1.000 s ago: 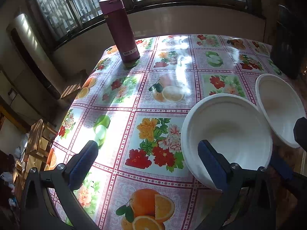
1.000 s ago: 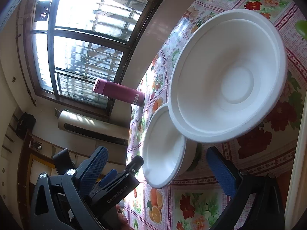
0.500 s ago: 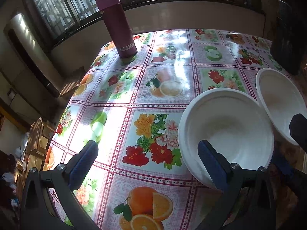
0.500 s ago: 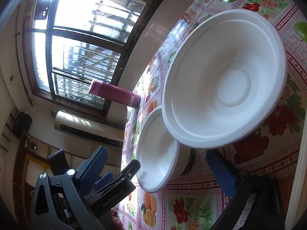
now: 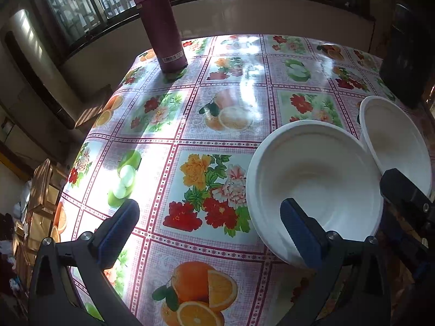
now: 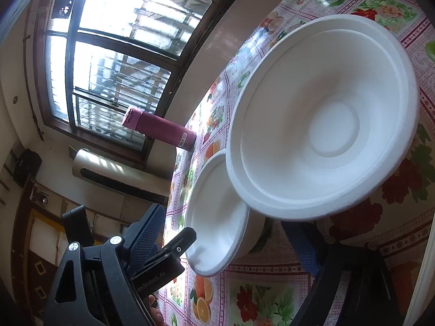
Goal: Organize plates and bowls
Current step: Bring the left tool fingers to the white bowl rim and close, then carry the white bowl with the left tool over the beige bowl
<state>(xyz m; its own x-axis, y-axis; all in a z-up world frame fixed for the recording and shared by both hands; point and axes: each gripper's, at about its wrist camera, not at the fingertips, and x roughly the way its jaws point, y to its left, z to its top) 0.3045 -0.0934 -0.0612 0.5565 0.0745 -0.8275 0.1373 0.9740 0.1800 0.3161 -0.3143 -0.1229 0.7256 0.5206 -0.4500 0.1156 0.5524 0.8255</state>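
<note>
Over the table (image 5: 231, 125), left tongs (image 5: 209, 225) angle down, spread.

Two white bowls sit upright and empty on the desk (image 5: 223, 87). The wide, shallow bowl (image 5: 315, 179) and the smaller, deeper bowl (image 5: 394, 141) touch at their rims.

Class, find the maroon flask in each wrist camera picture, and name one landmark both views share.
Left wrist view: maroon flask stands upright, top left, on the table's far corner.
Right wrist view: it appears sideways, left of centre, below the window.
Shared landmark: barred window.
</note>
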